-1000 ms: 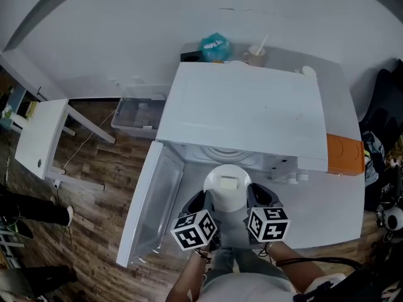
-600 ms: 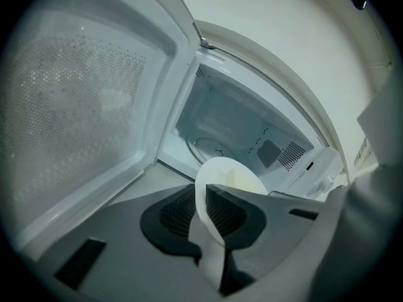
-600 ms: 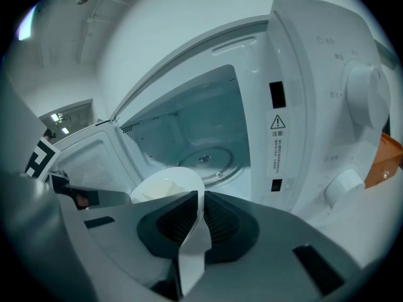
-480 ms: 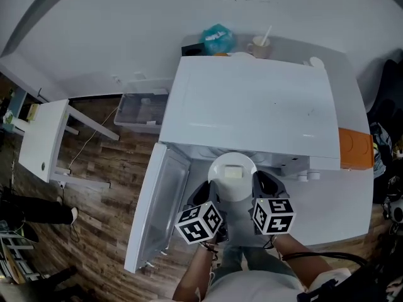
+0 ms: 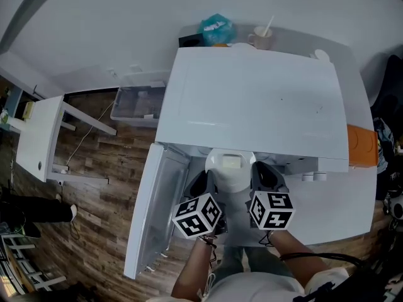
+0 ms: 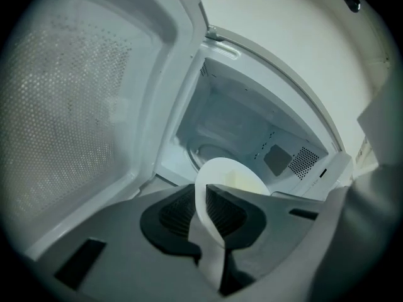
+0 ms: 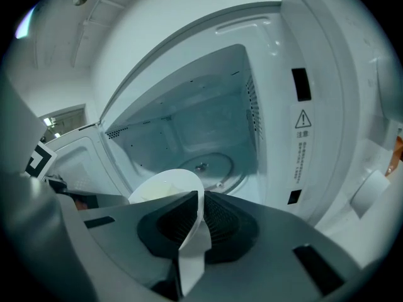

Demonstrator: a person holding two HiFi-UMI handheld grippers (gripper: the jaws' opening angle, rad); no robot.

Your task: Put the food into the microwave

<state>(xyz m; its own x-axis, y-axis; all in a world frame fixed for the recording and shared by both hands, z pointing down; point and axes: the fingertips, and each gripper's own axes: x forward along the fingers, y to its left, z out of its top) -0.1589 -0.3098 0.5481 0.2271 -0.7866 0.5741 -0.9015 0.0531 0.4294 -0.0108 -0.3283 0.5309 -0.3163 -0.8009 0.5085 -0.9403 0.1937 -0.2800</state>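
A white plate point(image 5: 230, 170) with a pale yellow piece of food point(image 5: 230, 162) is held level at the mouth of the open white microwave point(image 5: 252, 102). My left gripper point(image 5: 204, 188) is shut on the plate's left rim point(image 6: 204, 206), and my right gripper point(image 5: 261, 178) is shut on its right rim point(image 7: 196, 216). In both gripper views the plate's far edge reaches over the cavity sill. The glass turntable point(image 7: 204, 168) inside lies bare. The microwave door point(image 5: 151, 206) is swung wide open to the left.
The microwave stands on a white table point(image 5: 334, 209). Behind it are a blue bag point(image 5: 216, 30) and a cup point(image 5: 260, 39). An orange box point(image 5: 363, 146) lies at its right. A clear bin point(image 5: 135, 106) and a small white table point(image 5: 38, 137) stand on the wood floor at left.
Both grippers have carried the plate forward, from in front of the door opening to partly under the microwave's top edge.
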